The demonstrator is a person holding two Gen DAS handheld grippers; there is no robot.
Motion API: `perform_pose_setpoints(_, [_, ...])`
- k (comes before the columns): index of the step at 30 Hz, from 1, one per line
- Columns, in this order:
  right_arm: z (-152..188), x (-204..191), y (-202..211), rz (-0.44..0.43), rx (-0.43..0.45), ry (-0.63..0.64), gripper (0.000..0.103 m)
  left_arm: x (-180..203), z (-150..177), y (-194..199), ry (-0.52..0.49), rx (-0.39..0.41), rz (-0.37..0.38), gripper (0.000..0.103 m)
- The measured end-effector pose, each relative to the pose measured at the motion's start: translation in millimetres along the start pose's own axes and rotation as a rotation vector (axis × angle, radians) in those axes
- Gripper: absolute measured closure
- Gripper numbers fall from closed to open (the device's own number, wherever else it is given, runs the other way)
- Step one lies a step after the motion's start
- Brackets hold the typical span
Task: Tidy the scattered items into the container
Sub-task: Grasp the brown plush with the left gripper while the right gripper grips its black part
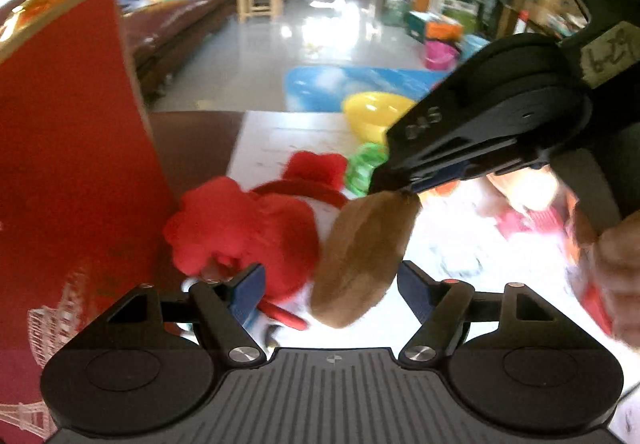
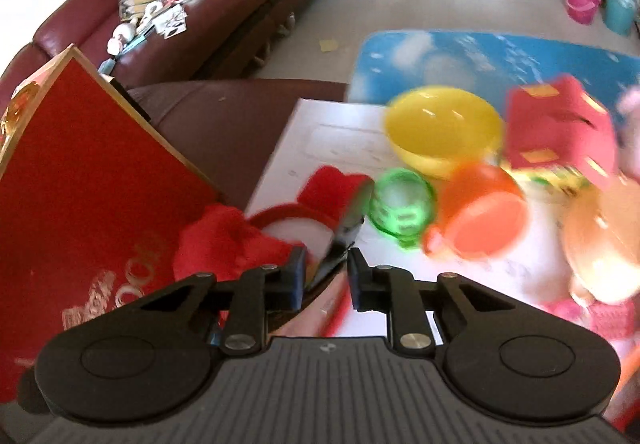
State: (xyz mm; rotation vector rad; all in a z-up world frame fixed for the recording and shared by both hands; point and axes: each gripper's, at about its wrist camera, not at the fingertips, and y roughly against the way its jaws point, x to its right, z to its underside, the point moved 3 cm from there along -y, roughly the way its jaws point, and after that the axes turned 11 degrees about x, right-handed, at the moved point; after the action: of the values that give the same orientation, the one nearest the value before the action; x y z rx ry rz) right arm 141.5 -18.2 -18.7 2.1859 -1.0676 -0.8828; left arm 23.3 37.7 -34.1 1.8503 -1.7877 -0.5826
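In the left wrist view my right gripper (image 1: pixel 394 189) comes in from the upper right, shut on the top of a brown disc-shaped plush item (image 1: pixel 362 258) that hangs from it. My left gripper (image 1: pixel 330 284) is open, and the brown item hangs between its blue pads (image 1: pixel 250 288). A red fluffy headband (image 1: pixel 248 228) lies below on the white surface (image 1: pixel 276 139). In the right wrist view my right gripper (image 2: pixel 326 276) is nearly closed on a thin dark edge (image 2: pixel 346 232). The red box lid (image 2: pixel 80 195) stands at the left.
A yellow bowl (image 2: pixel 442 129), a green cup (image 2: pixel 402 205), an orange lidded cup (image 2: pixel 482 217), a pink box (image 2: pixel 560 127) and a peach toy (image 2: pixel 604 240) crowd the right of the surface. A maroon sofa (image 2: pixel 200 3) runs behind. A blue mat (image 2: pixel 480 55) lies on the floor.
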Motion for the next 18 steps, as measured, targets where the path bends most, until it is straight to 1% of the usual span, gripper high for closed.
perform_pose_setpoints(3, [14.8,25.5,12.0,0.018,-0.029,-0.053,0.084,15.3,7.3,5.4,-0.055,0.004,0.040,0.021])
perform_pose_setpoints(6, [34.6,44.2,18.4,0.039,-0.058,-0.087,0.082,25.1,12.9,14.2,-0.096,0.006,0.076,0.020])
perform_pose_setpoints(8, [43.3,53.8,22.1,0.037,-0.063,-0.123,0.081,28.6,15.2,16.5,-0.124,0.009,0.074,0.018])
perform_pose_setpoints(12, [52.7,63.4,27.4,0.019,-0.070,-0.173,0.079,28.6,17.4,11.6,-0.162,-0.006,0.065,0.015])
perform_pose_setpoints(14, [54.7,63.4,32.3,0.000,-0.058,-0.180,0.080,29.4,20.9,5.3,-0.172,-0.020,0.080,0.012])
perform_pose_setpoints(17, [57.0,65.0,35.4,-0.018,-0.059,-0.196,0.080,35.7,25.0,-3.3,-0.212,-0.041,0.098,0.011])
perform_pose_setpoints(18, [58.5,67.1,35.4,-0.017,-0.066,-0.201,0.077,39.0,26.9,-7.0,-0.231,-0.048,0.103,0.011])
